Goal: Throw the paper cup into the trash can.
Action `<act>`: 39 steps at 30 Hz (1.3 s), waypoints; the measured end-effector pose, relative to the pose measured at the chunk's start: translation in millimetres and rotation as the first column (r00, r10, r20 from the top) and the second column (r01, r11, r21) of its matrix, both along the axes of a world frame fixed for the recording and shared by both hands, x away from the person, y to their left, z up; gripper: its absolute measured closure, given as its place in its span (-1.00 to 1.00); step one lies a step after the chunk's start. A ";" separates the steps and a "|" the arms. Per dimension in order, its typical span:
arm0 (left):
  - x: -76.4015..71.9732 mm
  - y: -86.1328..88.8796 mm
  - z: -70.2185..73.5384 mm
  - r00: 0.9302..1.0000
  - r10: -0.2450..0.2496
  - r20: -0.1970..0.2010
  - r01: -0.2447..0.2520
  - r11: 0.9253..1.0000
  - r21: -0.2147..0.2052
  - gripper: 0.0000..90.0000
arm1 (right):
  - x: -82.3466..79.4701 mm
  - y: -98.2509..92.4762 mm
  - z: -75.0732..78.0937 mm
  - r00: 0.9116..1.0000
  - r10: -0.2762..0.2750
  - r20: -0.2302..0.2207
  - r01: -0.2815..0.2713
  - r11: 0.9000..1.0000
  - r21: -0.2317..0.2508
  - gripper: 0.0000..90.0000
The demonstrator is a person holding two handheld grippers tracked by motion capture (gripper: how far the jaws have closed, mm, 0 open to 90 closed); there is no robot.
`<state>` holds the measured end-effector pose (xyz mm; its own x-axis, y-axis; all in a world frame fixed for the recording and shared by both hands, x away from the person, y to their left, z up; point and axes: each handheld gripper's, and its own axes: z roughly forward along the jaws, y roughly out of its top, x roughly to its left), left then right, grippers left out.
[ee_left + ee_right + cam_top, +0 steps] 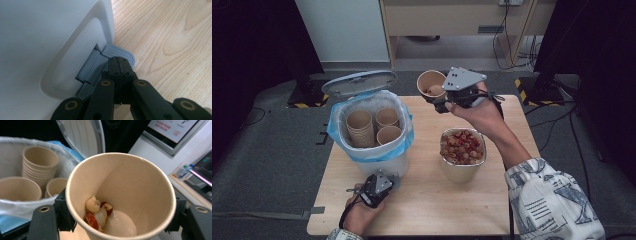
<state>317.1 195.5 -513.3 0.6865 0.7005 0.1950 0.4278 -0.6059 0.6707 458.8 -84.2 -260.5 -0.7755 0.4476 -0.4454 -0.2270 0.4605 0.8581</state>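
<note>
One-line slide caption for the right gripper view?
Right gripper holds a paper cup with a few dried-fruit pieces, beside the open bin of stacked cups.

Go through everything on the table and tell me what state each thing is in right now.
Bin: lid up, lined, paper cups inside.
Pedal: pressed by left gripper.
Left gripper: shut.
Right gripper: shut on cup.
Cup: nearly empty, a few fruit bits left.
Tub: full of mixed dried fruit.
</note>
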 end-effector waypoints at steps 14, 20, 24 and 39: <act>0.0 0.3 -0.1 1.000 0.001 0.001 -0.001 1.000 -0.002 0.99 | 1.0 26.3 -5.4 0.992 0.090 -0.093 -0.081 0.992 0.097 -0.33; -0.1 0.3 -0.2 1.000 0.002 0.001 -0.002 1.000 -0.004 0.99 | 0.5 39.4 -6.7 0.982 0.137 -0.126 -0.122 0.985 0.123 -0.33; -0.2 0.2 -0.2 1.000 0.003 0.001 -0.003 1.000 -0.004 0.99 | -0.3 46.8 -9.8 0.977 0.157 -0.141 -0.139 0.981 0.133 -0.33; -0.1 0.1 -0.1 1.000 0.002 0.000 -0.002 1.000 -0.002 0.99 | -9.6 69.1 -15.1 0.956 0.229 -0.183 -0.197 0.964 0.177 -0.34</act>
